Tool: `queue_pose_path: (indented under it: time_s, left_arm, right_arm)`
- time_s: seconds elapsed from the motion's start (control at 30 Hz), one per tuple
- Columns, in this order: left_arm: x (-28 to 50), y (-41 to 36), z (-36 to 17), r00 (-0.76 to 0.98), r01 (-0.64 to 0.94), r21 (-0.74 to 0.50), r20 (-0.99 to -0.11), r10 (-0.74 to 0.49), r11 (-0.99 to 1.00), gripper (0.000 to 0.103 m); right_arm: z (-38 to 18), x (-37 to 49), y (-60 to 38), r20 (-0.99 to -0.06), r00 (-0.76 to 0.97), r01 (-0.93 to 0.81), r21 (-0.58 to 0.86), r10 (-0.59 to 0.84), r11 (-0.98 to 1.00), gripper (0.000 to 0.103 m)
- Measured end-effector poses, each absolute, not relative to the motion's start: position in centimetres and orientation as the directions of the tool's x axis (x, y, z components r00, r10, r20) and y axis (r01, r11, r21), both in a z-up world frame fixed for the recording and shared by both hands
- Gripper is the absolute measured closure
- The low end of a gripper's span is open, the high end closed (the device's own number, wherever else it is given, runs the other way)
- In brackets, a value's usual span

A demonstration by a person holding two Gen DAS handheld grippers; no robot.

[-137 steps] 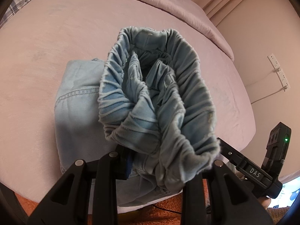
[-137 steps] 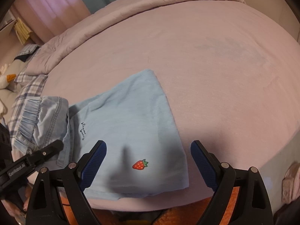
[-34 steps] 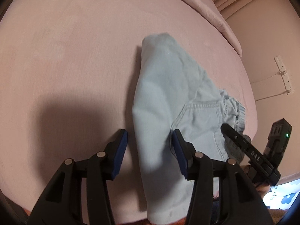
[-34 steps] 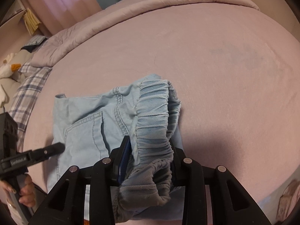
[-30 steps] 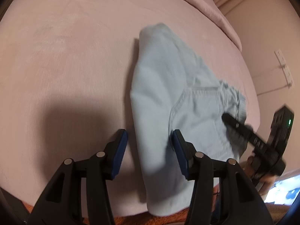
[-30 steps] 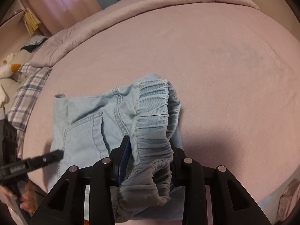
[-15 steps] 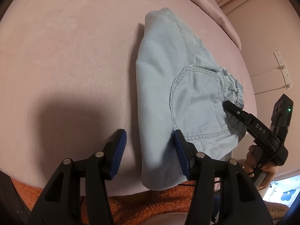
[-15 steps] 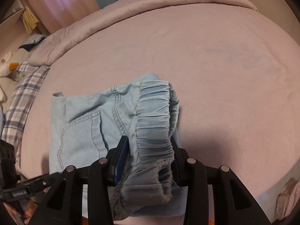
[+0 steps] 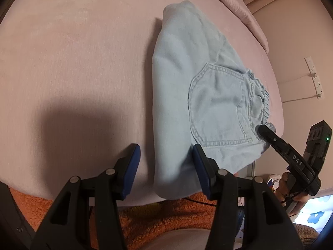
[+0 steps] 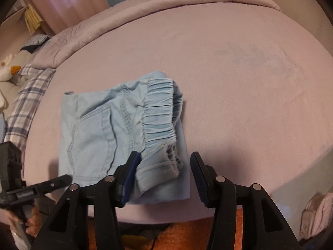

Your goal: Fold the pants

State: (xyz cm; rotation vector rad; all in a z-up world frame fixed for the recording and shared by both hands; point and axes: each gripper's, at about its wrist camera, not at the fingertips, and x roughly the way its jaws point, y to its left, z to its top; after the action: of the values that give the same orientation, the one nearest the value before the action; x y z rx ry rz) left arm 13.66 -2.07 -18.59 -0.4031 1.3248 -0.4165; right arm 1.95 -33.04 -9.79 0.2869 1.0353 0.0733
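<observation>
The light blue denim pants [image 9: 187, 95] lie folded into a compact stack on the pink bed, back pocket up, near the bed's front edge. In the right wrist view the pants [image 10: 104, 133] show the gathered elastic waistband on the right side. My left gripper [image 9: 166, 156] is open, its jaws straddling the near folded edge without pinching it. My right gripper [image 10: 163, 162] is open, with the waistband corner lying loose between its jaws. The right gripper's body also shows in the left wrist view [image 9: 291, 158].
The pink bed sheet [image 9: 72, 62] spreads wide to the left and beyond the pants. A rolled duvet [image 10: 145, 8] lies along the far side. A plaid pillow [image 10: 27, 95] sits at the left. An orange fuzzy garment [image 9: 166, 216] is below the bed edge. A wall power strip [image 9: 314, 77] is at the right.
My right gripper has opened and let go of the waistband, which now rests on the stack. My left gripper stays open and has pulled back slightly toward the bed edge.
</observation>
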Motion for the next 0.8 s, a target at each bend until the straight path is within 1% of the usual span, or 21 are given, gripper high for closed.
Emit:
queue_pose_path:
  time_s: [0.03, 0.07, 0.17, 0.3, 0.5, 0.57, 0.63, 0.8]
  left_arm:
    - [13.6, -2.1, -18.6, 0.19, 0.064, -0.508, -0.839, -0.51, 0.859, 0.05]
    - [13.4, -2.0, -18.7, 0.188, 0.066, -0.509, -0.839, -0.511, 0.858, 0.05]
    - [13.2, -2.1, -18.7, 0.186, 0.07, -0.504, -0.841, -0.507, 0.861, 0.05]
    - [12.9, -2.8, -18.7, 0.182, 0.094, -0.477, -0.855, -0.486, 0.874, 0.05]
    - [13.0, -3.2, -18.9, 0.179, 0.085, -0.477, -0.856, -0.485, 0.875, 0.05]
    - [13.0, -3.1, -19.0, 0.177, 0.081, -0.483, -0.854, -0.49, 0.872, 0.05]
    - [13.0, -3.1, -19.1, 0.174, 0.076, -0.491, -0.85, -0.496, 0.868, 0.05]
    - [13.0, -2.2, -19.1, 0.154, 0.063, -0.512, -0.843, -0.515, 0.857, 0.05]
  right_arm:
    - [-9.6, 1.7, -32.9, -0.834, 0.514, 0.061, 0.272, 0.204, 0.96, 0.063]
    - [-9.4, 1.6, -32.8, -0.832, 0.514, 0.051, 0.27, 0.206, 0.961, 0.063]
    - [-9.5, 1.8, -32.6, -0.838, 0.511, 0.04, 0.246, 0.192, 0.968, 0.063]
    - [-11.1, 2.2, -33.1, -0.852, 0.477, 0.07, 0.282, 0.217, 0.957, 0.063]
    - [-11.0, 2.0, -33.0, -0.853, 0.476, 0.071, 0.281, 0.215, 0.957, 0.063]
    - [-11.1, 2.1, -33.0, -0.854, 0.472, 0.072, 0.283, 0.218, 0.956, 0.062]
    - [-11.2, 2.1, -33.1, -0.858, 0.469, 0.077, 0.276, 0.209, 0.958, 0.058]
    - [-11.4, 1.9, -33.3, -0.862, 0.464, 0.088, 0.275, 0.205, 0.958, 0.057]
